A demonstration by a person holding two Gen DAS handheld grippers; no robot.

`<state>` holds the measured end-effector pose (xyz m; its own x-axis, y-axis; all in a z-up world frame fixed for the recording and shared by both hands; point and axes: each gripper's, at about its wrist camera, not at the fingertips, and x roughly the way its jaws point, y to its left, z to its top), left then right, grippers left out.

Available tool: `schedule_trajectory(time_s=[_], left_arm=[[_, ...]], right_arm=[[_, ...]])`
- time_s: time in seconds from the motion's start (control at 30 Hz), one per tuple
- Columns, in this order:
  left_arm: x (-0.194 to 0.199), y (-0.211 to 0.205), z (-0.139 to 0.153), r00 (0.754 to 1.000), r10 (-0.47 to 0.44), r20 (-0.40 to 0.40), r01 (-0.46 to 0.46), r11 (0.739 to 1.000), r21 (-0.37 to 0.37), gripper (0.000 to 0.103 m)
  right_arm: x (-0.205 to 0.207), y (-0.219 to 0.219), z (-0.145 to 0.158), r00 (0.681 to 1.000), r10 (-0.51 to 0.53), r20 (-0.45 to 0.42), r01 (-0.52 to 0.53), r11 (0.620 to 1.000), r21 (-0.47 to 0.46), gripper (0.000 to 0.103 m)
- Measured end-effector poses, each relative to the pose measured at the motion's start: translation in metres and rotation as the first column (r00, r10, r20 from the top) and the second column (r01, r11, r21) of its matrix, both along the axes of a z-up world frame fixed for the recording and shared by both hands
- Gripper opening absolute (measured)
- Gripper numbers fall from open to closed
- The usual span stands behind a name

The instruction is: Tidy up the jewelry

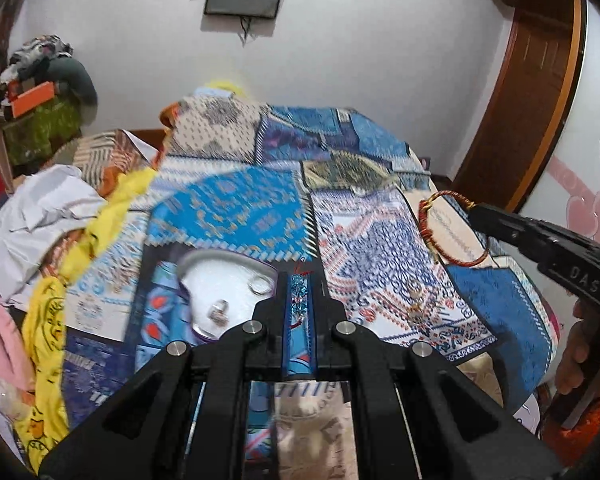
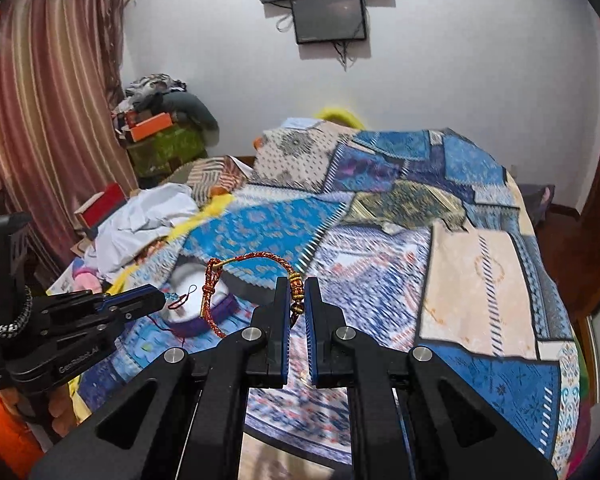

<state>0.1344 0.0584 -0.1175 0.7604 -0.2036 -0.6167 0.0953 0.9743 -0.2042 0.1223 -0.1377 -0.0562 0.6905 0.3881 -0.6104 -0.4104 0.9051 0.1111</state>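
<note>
My left gripper (image 1: 299, 284) is shut on a blue beaded trinket (image 1: 299, 294) with a red cord, held just right of a white heart-shaped jewelry tray (image 1: 216, 276) with a purple rim. The tray holds a ring (image 1: 260, 284) and a small silver piece (image 1: 218, 312). My right gripper (image 2: 298, 294) is shut on a red and gold braided bracelet (image 2: 236, 276), held above the bed. The bracelet (image 1: 452, 232) and right gripper (image 1: 476, 210) also show at the right of the left wrist view. More small jewelry (image 1: 416, 300) lies on the blanket. The left gripper (image 2: 162, 300) shows beside the tray (image 2: 188, 280) in the right wrist view.
A blue patchwork blanket (image 1: 240, 208) covers the bed. White and yellow clothes (image 1: 60, 216) pile up on the left. A wooden door (image 1: 536, 80) stands at the right, a curtain (image 2: 40, 120) at the left, and a cluttered stack (image 2: 160, 136) by the far wall.
</note>
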Motion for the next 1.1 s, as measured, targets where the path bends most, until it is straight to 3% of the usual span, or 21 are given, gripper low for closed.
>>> schedule_trajectory(time_s=[0.3, 0.67, 0.87, 1.1], left_arm=[[-0.008, 0.031, 0.023, 0.997, 0.047, 0.060, -0.047, 0.999, 0.011, 0.005], [0.015, 0.050, 0.026, 0.995, 0.063, 0.072, -0.066, 0.997, 0.044, 0.005], [0.039, 0.056, 0.014, 0.998, 0.056, 0.040, -0.058, 0.998, 0.032, 0.005], [0.068, 0.064, -0.012, 0.999, 0.031, -0.039, -0.033, 0.999, -0.037, 0.005]], right_arm=[[0.008, 0.042, 0.002, 0.998, 0.070, 0.008, -0.070, 0.997, 0.016, 0.006], [0.038, 0.102, -0.045, 0.981, 0.168, -0.098, -0.176, 0.982, -0.070, 0.006], [0.057, 0.121, -0.064, 0.971, 0.181, -0.159, -0.199, 0.975, -0.103, 0.006], [0.073, 0.126, -0.078, 0.958, 0.172, -0.229, -0.195, 0.977, -0.085, 0.006]])
